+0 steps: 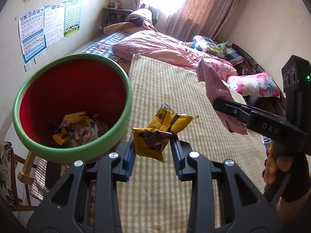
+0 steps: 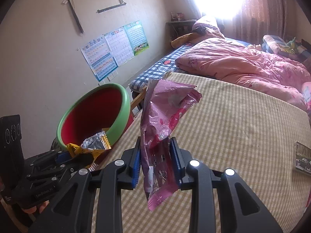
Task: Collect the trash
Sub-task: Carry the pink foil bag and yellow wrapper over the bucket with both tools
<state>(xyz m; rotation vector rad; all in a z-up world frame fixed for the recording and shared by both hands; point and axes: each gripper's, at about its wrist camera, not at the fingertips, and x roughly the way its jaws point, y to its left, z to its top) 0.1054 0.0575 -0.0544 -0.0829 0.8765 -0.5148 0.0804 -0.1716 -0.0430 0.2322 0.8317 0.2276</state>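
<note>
My left gripper (image 1: 153,143) is shut on a crumpled yellow snack wrapper (image 1: 159,132), held above the striped mat just right of the bin. The red bin with a green rim (image 1: 124,116) stands at the bed's left edge, with several wrappers lying at its bottom. My right gripper (image 2: 155,151) is shut on a pink foil bag (image 2: 161,120) that hangs down between its blue pads. In the left wrist view that pink bag (image 1: 215,89) and the right gripper (image 1: 219,103) are at the right. In the right wrist view the left gripper (image 2: 75,155) holds the yellow wrapper (image 2: 93,145) against the bin (image 2: 124,112).
A yellow-striped mat (image 1: 175,97) covers the bed. A pink quilt (image 1: 155,46) and pillows lie further back. A small box (image 2: 303,161) rests on the mat at the right. A wooden chair (image 1: 25,167) stands below the bin. Posters (image 1: 44,25) hang on the wall.
</note>
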